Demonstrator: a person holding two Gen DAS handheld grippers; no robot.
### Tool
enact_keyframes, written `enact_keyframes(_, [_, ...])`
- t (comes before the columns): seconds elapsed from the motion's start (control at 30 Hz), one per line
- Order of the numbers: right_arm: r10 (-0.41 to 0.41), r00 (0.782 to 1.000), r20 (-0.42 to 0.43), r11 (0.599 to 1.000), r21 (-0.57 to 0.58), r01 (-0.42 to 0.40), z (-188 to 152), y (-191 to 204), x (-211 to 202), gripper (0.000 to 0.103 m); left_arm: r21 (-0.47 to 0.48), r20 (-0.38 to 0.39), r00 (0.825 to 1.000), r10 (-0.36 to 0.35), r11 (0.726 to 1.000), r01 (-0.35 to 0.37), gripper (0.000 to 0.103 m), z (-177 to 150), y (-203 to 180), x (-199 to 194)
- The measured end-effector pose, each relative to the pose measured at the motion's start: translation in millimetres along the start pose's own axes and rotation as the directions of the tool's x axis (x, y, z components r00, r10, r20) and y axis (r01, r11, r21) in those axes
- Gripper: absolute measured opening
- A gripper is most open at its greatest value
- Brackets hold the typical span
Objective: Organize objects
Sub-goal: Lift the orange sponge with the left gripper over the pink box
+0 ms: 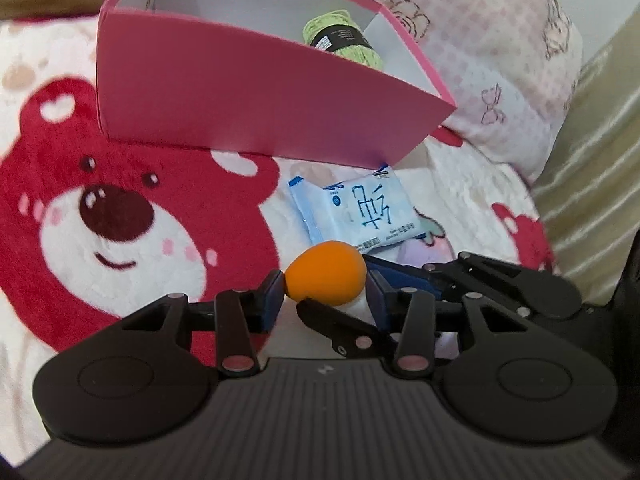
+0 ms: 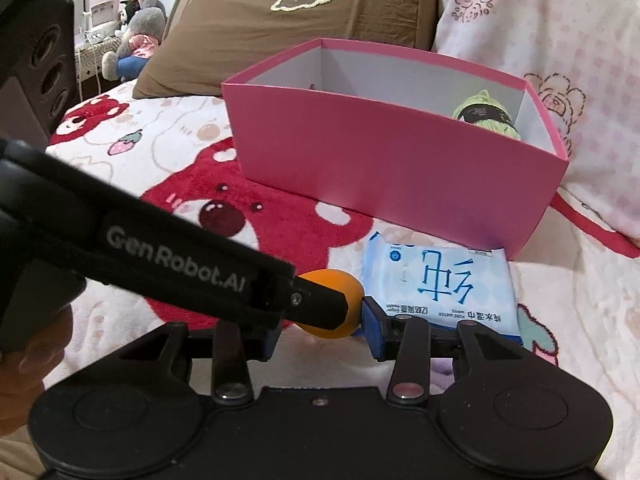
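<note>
A: Orange sponge (image 1: pixel 326 274): lower centre of frame, over the bear blanket (image 1: pixel 120 208), below the wipes pack (image 1: pixel 356 208) and pink box (image 1: pixel 240 112).

B: Left gripper (image 1: pixel 325 280): narrow, pads pressing its sides. Right gripper (image 2: pixel 322 322): straddles it too; grip unclear.

The pink box's (image 2: pixel 400 160) near wall hides the lower part of the green yarn skein (image 2: pixel 486 118), the left gripper's finger (image 2: pixel 320 304) covers the orange egg-shaped sponge's (image 2: pixel 352 292) middle, and the wet-wipe pack's (image 2: pixel 440 284) small print is unreadable.
</note>
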State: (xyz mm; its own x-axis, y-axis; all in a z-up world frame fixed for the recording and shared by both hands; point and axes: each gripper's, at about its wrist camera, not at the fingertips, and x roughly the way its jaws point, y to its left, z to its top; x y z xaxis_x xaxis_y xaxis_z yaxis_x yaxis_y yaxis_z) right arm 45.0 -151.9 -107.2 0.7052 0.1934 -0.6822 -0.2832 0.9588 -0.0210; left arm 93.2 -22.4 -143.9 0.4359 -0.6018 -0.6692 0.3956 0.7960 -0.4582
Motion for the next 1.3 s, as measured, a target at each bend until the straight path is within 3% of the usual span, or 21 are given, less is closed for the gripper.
enact_keyframes(0.13, [-0.006, 1.000, 0.006, 1.000, -0.020, 0.006, -3.1, 6.2, -4.7, 0.051, -0.030, -0.018, 1.000, -0.022, 0.999, 0.021, 0.042, 1.4, 0.6, -3.6])
enact_keyframes(0.33, [-0.001, 1.000, -0.004, 1.000, 0.016, 0.001, -3.9, 2.9, -13.0, 0.053, 0.010, -0.032, 0.999, -0.022, 1.000, 0.022, 0.043, 1.4, -11.9, -11.3])
enact_keyframes(0.4, [-0.007, 1.000, 0.012, 1.000, 0.024, 0.007, -2.0, 3.2, -15.4, 0.054, 0.049, -0.026, 1.000, -0.009, 0.999, 0.011, 0.043, 2.7, -17.4, -15.6])
enact_keyframes(0.73, [-0.050, 0.992, 0.116, 0.995, -0.085, 0.060, 8.0, 16.0, -37.8, 0.055, 0.028, 0.019, 0.999, -0.027, 0.999, 0.026, 0.043, 19.5, -24.5, -42.9])
enact_keyframes(1.03, [0.034, 0.984, 0.175, 0.996, -0.083, -0.019, 30.0, 17.1, -53.2, 0.055, 0.028, 0.035, 0.999, 0.005, 1.000, -0.006, 0.043, 39.8, -30.0, -80.3])
enact_keyframes(1.3, [0.071, 0.979, 0.191, 0.996, -0.064, -0.060, 57.6, 6.2, -56.2, 0.055, 0.017, 0.026, 0.999, 0.024, 1.000, -0.025, 0.043, 76.8, -36.6, -89.5])
